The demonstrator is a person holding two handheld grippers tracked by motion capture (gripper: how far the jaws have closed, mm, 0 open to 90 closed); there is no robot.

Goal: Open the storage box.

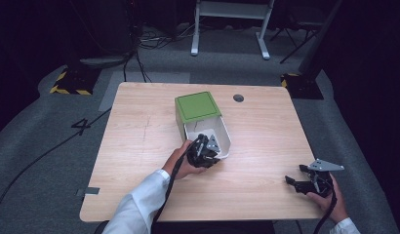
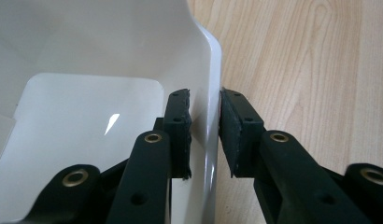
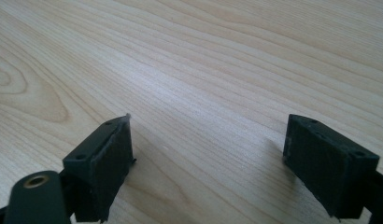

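Observation:
A white open-topped container (image 1: 223,130) slides out from under a green-topped box (image 1: 198,106) at the middle of the wooden table (image 1: 134,146). My left gripper (image 1: 208,149) is at the container's near end. In the left gripper view its jaws straddle the white container's (image 2: 87,116) right wall, one pad inside and one outside, and my left gripper (image 2: 204,100) is shut on that wall. Nothing lies inside the container. My right gripper (image 1: 295,174) rests near the table's front right corner. In its own view my right gripper (image 3: 208,126) is open, with bare wood between the jaws.
A round dark grommet (image 1: 238,98) sits in the table near the back edge. Beyond the table, on the grey floor, are cables, a white frame's legs (image 1: 194,48) and yellow-and-black striped bases (image 1: 70,87).

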